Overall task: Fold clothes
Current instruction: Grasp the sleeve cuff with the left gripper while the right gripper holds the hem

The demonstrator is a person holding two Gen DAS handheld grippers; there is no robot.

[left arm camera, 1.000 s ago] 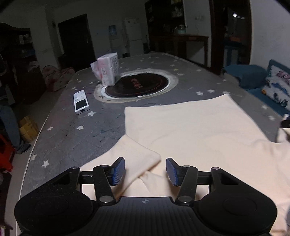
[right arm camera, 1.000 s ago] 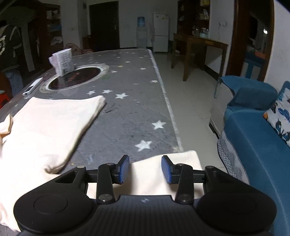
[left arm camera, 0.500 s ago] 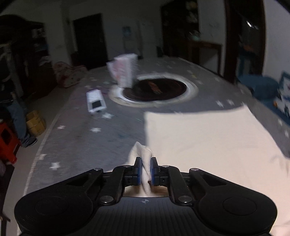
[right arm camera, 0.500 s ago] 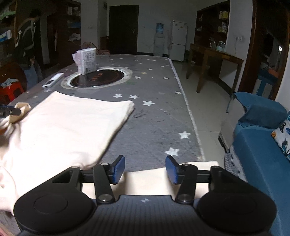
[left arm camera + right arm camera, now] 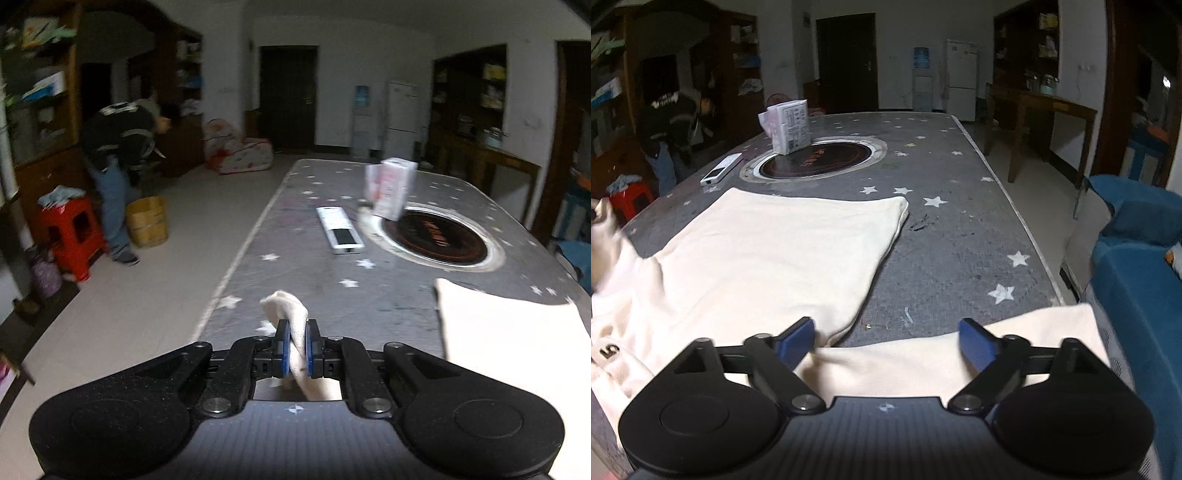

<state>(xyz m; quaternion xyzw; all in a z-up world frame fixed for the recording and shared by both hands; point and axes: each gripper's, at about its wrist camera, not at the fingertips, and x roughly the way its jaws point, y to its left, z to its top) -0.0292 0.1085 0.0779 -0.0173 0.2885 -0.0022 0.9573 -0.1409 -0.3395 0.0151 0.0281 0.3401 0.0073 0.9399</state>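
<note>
Cream garment (image 5: 768, 251): sleeve pinched in left gripper (image 5: 294, 347); right gripper (image 5: 886, 338) spread wide above other sleeve.

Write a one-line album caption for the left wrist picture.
Left hand-held gripper pinching a cream cotton garment's sleeve above the grey star-patterned table.

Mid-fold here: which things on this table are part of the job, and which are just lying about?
Part of the job:
cream garment, spread on the table
left gripper, shut on a sleeve
right gripper, open over the other sleeve

Just lying about:
remote control
tissue pack
round hotplate
</note>
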